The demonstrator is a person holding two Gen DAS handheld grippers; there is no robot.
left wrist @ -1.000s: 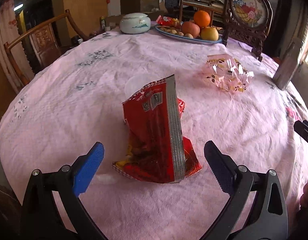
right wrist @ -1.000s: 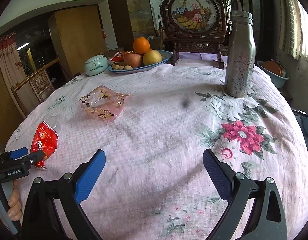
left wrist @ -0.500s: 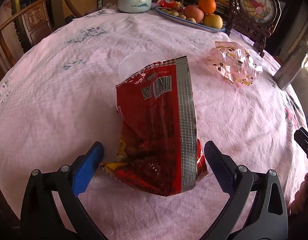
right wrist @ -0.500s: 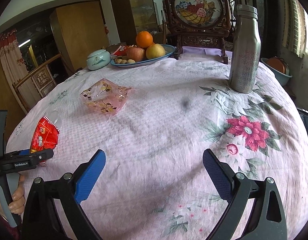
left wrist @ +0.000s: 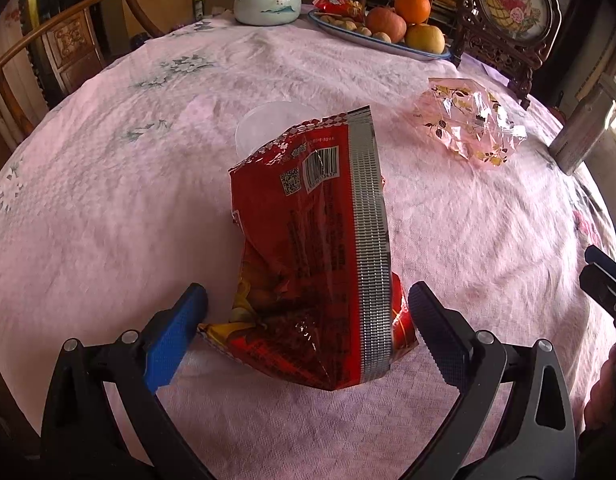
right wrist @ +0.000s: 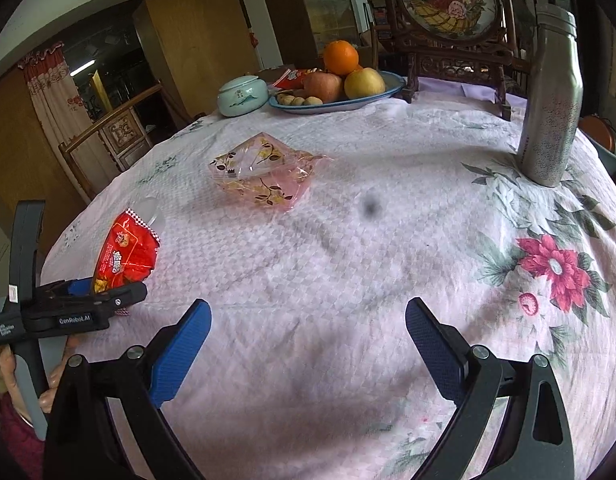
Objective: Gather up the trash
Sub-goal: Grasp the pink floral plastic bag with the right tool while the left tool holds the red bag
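1. Left gripper [left wrist: 307, 304]: jaws spread wide, one on either side of the lower end of the red snack bag [left wrist: 316, 256]; whether either pad touches the foil cannot be told.
2. Red snack bag: crumpled, silver seam strip along its right edge, barcode near the top; it rests on the pink tablecloth [left wrist: 108, 200] and leans upward away from the camera. In the right wrist view the same bag [right wrist: 126, 250] lies at the table's left edge, with the left gripper [right wrist: 104, 294] at its near end.
3. Right gripper [right wrist: 308, 316]: jaws wide apart, nothing between them, poised over bare cloth well apart from the trash.
4. Clear plastic lid [left wrist: 268, 120]: lies flat just behind the red bag, partly hidden by it.
5. Pink floral wrapper [left wrist: 468, 132]: crumpled transparent film, lies near the table's middle, apart from the red bag.
6. Steel bottle [right wrist: 552, 96]: stands upright on the flowered part of the cloth, at the right.
7. Fruit plate [right wrist: 360, 98]: far side, bears an orange, apples and nuts.
8. Lidded ceramic jar [right wrist: 242, 96]: just left of the plate.
9. Embroidered table screen [right wrist: 448, 4]: stands behind the plate.
10. Wooden chair [left wrist: 56, 40]: beyond the table, at left.
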